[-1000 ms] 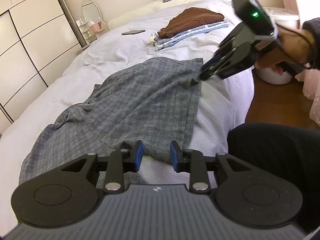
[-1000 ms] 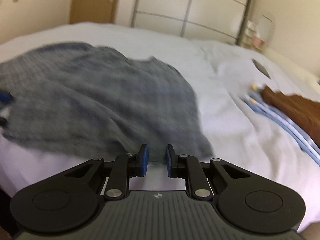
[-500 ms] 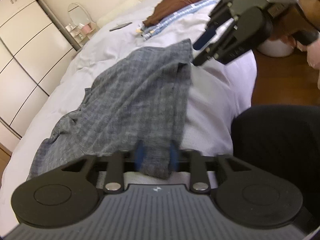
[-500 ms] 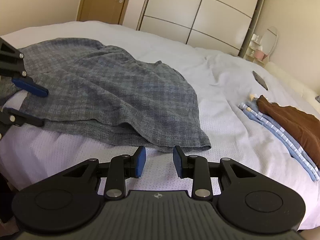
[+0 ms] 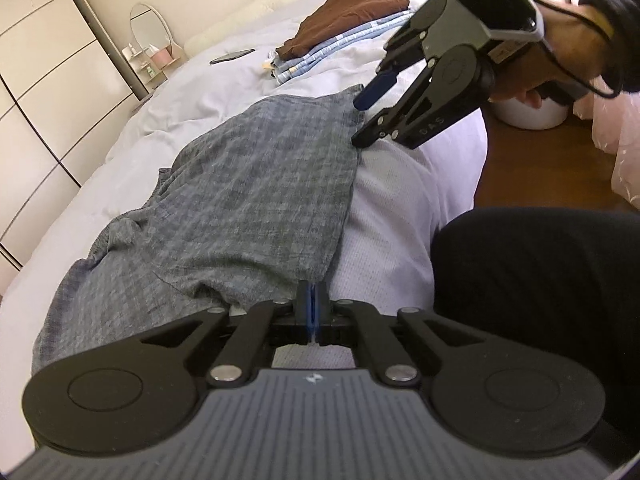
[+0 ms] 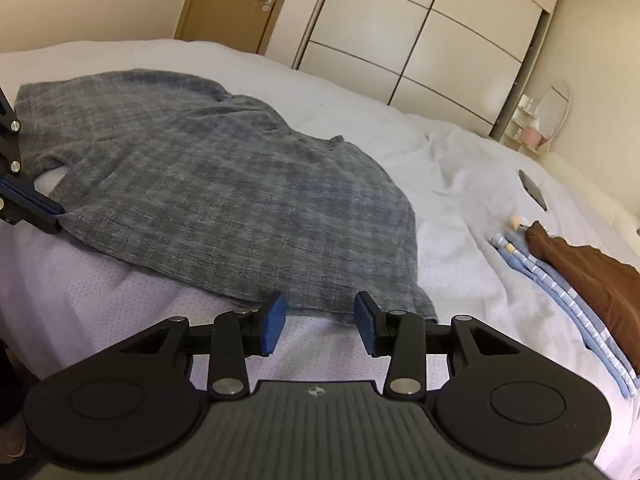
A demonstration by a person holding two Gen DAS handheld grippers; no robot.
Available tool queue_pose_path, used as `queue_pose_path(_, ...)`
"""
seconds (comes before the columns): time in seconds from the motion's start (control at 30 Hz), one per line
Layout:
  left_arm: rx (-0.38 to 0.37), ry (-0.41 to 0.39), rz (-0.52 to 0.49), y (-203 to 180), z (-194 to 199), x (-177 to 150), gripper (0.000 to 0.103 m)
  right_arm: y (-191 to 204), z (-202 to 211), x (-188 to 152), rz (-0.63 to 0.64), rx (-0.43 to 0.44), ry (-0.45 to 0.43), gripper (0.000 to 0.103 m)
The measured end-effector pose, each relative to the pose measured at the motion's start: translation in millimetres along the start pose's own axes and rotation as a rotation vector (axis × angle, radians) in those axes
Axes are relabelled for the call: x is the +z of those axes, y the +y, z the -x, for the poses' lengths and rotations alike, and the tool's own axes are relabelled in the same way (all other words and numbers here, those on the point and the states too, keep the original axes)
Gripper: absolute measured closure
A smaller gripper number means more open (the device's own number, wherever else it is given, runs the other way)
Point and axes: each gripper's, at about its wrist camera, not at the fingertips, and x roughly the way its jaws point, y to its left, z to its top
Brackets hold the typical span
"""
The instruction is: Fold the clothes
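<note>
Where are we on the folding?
Done: brown garment and blue striped garment sit folded in a stack. In hand: left claw is shut on the grey shirt hem; right claw is open at the opposite corner. Left: grip, fold, stack.

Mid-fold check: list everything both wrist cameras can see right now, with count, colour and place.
shirt: one, grey check, spread along the near bed edge
bed: one, white cover
folded clothes: one stack, brown on top of blue stripes, beyond the shirt
phone: one, dark, on the bed past the stack
mirror: one, oval, on a small shelf by the wardrobe
wardrobe: one, cream panels
door: one, wooden
left gripper: black, blue pads, shut on the shirt hem
right gripper: black, blue pads, open at the shirt corner
hand: one, dark sleeve, holding the right gripper
</note>
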Motion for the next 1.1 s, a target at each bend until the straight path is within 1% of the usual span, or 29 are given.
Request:
queue_pose_path(0.03, -0.005, -0.002, 0.005, 0.2, 1.4, 0.6, 0.097, -1.8, -1.6, -0.1, -0.016, -0.006, 0.010, 0.060)
queue_pose_path(0.1, -0.008, -0.013, 0.024, 3.0, 8.5, 0.1, 0.095, -6.5, -1.3, -1.0, -0.038, -0.036, 0.027, 0.059)
queue_pose_path(0.17, -0.007, -0.030, 0.051, 7.6, 18.6, -1.8, 0.090, -12.9, 3.6, -2.5, -0.067, -0.054, 0.035, 0.059)
queue_pose_path(0.2, -0.003, -0.037, 0.065, 10.6, 23.7, -2.9, 0.090, -16.2, 6.3, -3.2, -0.083, -0.062, 0.038, 0.059)
queue_pose_path(0.33, 0.079, -0.049, 0.154, 39.4, 43.9, -10.8, 0.083, -23.3, 27.4, 6.5, -0.133, -0.068, -0.025, 0.057)
queue_pose_path(0.43, 0.154, -0.048, 0.223, 69.2, 54.4, -20.4, 0.078, -20.6, 30.1, 23.1, -0.140, -0.028, -0.070, 0.055)
queue_pose_path(0.53, 0.211, -0.039, 0.286, 112.7, 54.0, -35.6, 0.075, -9.3, 19.5, 42.9, -0.116, 0.012, -0.090, 0.055)
queue_pose_path(0.67, 0.197, -0.040, 0.347, 176.9, 27.6, -49.7, 0.075, 8.8, -7.8, 74.2, -0.091, 0.065, -0.094, 0.055)
queue_pose_path(0.8, 0.182, -0.042, 0.408, 241.0, 1.2, -63.7, 0.075, 21.5, -52.9, 113.8, -0.102, 0.121, -0.074, 0.055)
queue_pose_path(0.9, 0.172, -0.043, 0.453, 289.2, -18.7, -74.3, 0.075, 22.3, -99.4, 145.0, -0.179, 0.193, -0.024, 0.055)
queue_pose_path(1.0, 0.161, -0.044, 0.499, 337.3, -38.5, -84.8, 0.075, 21.0, -139.2, 173.1, -0.230, 0.236, 0.053, 0.057)
queue_pose_path(1.03, 0.151, -0.042, 0.514, 352.1, -45.4, -87.2, 0.075, 20.4, -152.1, 182.3, -0.246, 0.249, 0.080, 0.057)
queue_pose_path(1.1, 0.075, -0.008, 0.527, 363.7, -64.2, -78.1, 0.075, 18.6, -168.4, 201.6, -0.251, 0.257, 0.097, 0.057)
